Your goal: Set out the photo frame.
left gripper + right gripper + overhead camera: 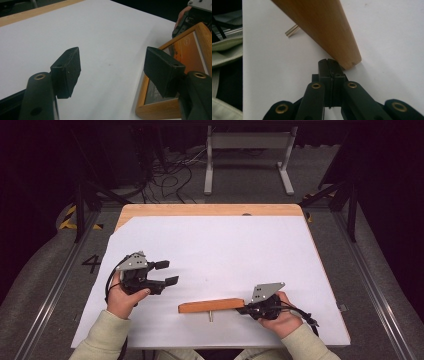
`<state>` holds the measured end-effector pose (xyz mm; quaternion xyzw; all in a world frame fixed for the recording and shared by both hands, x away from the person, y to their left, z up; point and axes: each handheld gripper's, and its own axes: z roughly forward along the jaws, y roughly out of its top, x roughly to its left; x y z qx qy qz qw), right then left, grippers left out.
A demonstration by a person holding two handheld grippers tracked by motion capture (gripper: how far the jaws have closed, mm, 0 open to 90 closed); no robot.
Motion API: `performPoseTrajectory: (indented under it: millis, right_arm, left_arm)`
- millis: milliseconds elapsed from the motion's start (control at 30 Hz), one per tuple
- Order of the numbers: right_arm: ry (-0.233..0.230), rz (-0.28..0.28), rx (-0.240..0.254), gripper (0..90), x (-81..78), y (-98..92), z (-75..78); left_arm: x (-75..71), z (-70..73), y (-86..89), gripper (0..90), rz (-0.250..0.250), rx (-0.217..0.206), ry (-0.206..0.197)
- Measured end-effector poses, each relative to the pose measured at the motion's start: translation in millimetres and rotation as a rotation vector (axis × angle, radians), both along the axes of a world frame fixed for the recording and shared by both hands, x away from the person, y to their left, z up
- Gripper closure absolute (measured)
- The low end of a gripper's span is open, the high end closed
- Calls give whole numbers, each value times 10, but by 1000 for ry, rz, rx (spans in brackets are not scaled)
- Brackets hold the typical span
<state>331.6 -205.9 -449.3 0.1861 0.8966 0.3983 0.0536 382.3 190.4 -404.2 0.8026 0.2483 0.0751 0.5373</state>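
Wooden item: a picture frame [211,305] is standing on its edge at the near middle of the white sheet, its long side running left to right in the high view.
Frame face: in the left gripper view the frame [175,75] is showing an orange picture under glass, tilting slightly back.
Frame support: a short metal peg [210,316] is sticking out toward the person from the frame's back and touching the sheet.
Right gripper [248,308]: it is sitting at the frame's right end; in the right gripper view [329,65] its jaws are pressing flat together with nothing between them, tips just beside the frame's bottom corner [352,62].
Left gripper [166,272]: it is hovering left of the frame, well apart from it, jaws spreading wide and gripping nothing.
Hands: the left hand [122,297] and right hand [280,317] are each wrapping a gripper body, pale sleeves coming in from below.
Surface: the white sheet [225,250] is covering most of a wooden table [200,210].
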Motion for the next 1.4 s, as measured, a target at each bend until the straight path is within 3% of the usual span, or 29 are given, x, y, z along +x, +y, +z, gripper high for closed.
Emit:
performPoseTrajectory:
  millis: [400,833,1400]
  right_arm:
    - [10,-78,57,900,242,96,1]
    - [1,-172,80,900,513,242,31]
    - [4,-202,73,900,799,467,30]
  left_arm:
    - [7,-34,-12,298,-2,11,10]
    - [20,-68,-15,294,-2,25,24]
    - [38,-107,-29,286,-2,40,46]
